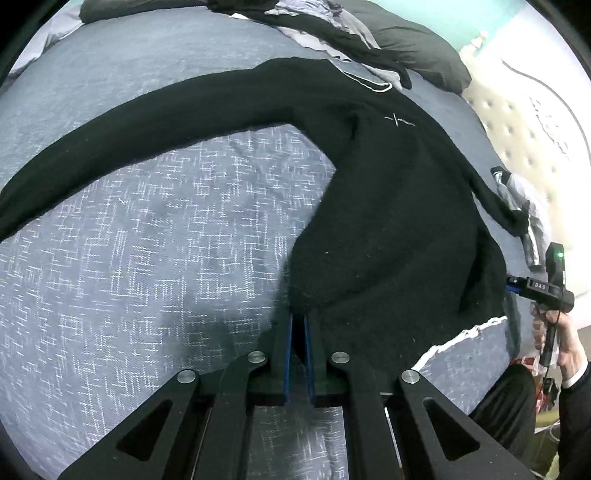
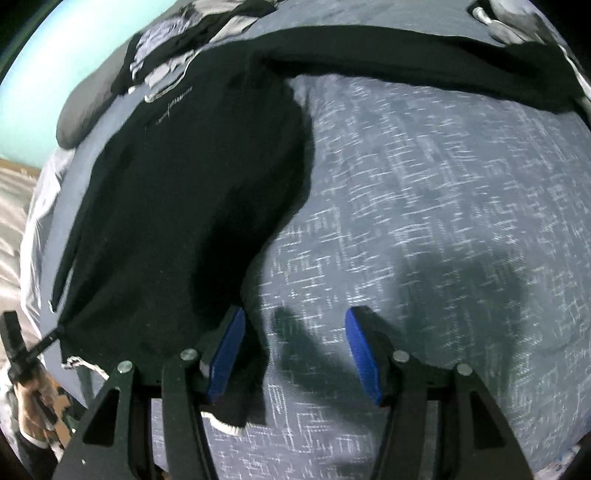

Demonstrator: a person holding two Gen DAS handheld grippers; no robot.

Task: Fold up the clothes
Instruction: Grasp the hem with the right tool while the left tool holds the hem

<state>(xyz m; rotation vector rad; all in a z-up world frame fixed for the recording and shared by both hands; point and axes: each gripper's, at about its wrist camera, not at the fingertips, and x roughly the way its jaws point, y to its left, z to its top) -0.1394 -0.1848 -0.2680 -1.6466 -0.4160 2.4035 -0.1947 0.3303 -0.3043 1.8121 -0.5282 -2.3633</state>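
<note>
A black sweater [image 1: 388, 206] lies spread on the bed, one long sleeve [image 1: 147, 122] stretching left. My left gripper [image 1: 298, 318] is shut on the sweater's hem edge, the fabric bunched at its blue pads. In the right wrist view the same sweater [image 2: 177, 192] fills the left side, and its lower corner hangs just inside the left pad [image 2: 227, 350] of my right gripper [image 2: 295, 332]. That gripper is open; its pads are not pressing on the cloth. The right gripper [image 1: 517, 288] also shows at the bed's right edge, held by a hand.
The bed has a grey-blue patterned duvet [image 1: 147, 240]. A pile of other clothes [image 1: 325, 33] and a dark pillow [image 1: 417, 40] lie at the far end. A striped garment [image 1: 532, 221] sits by the tufted headboard [image 1: 517, 122]. The left gripper's hand [image 2: 29, 398] shows at lower left.
</note>
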